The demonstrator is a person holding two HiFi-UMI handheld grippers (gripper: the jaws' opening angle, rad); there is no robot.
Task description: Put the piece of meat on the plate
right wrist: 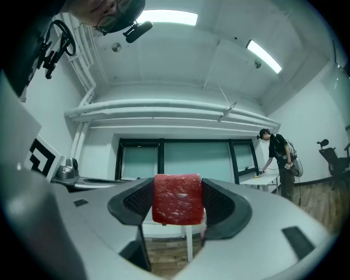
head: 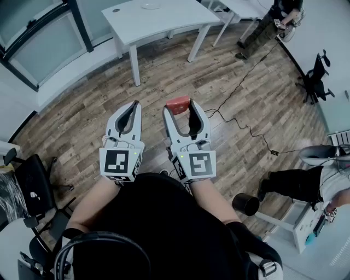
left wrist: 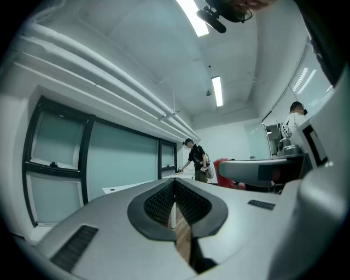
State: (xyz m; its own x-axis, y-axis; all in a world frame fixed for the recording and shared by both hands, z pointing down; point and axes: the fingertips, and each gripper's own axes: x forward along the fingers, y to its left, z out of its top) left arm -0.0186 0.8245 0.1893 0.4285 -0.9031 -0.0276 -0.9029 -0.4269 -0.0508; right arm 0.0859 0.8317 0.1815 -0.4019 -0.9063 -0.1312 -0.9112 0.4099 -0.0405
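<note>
A red block of meat [head: 178,103] sits between the fingertips of my right gripper [head: 179,107], held level above the wooden floor. In the right gripper view the meat [right wrist: 176,198] fills the gap between the black pads, and the gripper [right wrist: 176,201] is shut on it. My left gripper [head: 133,105] hangs just to the left of it, jaws closed with nothing between them. In the left gripper view its pads [left wrist: 164,203] almost touch, and the meat [left wrist: 223,167] shows at the right. A pale plate-like dish [head: 151,5] lies on the white table [head: 164,22] ahead.
A black cable [head: 240,123] runs over the floor at right. Black office chairs stand at left [head: 33,186] and far right [head: 317,76]. A person [head: 268,24] stands by the far table; another sits at the right edge [head: 306,180]. A black cup [head: 246,203] stands nearby.
</note>
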